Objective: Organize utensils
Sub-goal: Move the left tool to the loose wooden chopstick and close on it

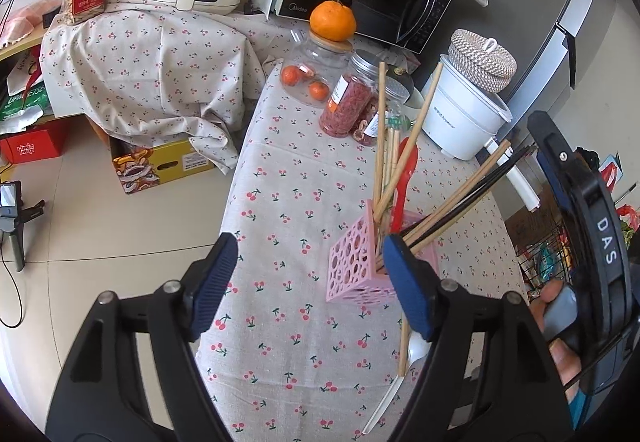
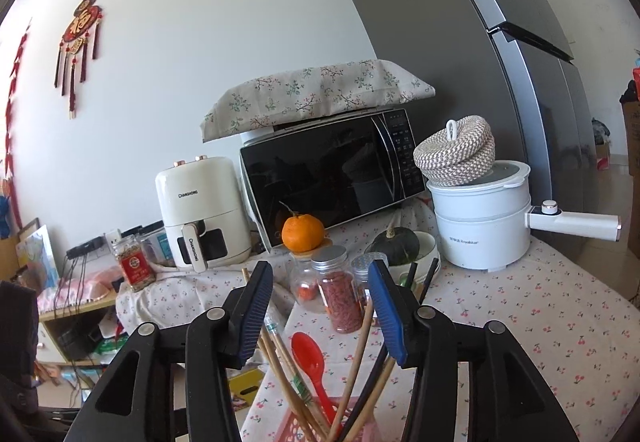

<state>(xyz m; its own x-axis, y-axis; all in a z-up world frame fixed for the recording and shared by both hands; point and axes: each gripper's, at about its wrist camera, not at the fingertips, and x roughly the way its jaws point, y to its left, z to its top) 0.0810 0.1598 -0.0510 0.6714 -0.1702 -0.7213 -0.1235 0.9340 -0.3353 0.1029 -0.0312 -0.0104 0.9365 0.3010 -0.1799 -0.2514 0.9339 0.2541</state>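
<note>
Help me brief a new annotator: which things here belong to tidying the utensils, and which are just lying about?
Part of the job:
pink holder
wooden chopsticks
black chopsticks
red spoon
white spoon and a wooden chopstick lying on the cloth

Just lying about:
orange
goji jar
microwave
air fryer
white pot
woven basket

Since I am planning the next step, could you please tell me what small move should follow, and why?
Probably the left hand-held gripper should reach for the white spoon lying on the cloth beside the pink holder; its jaws are open and empty.
</note>
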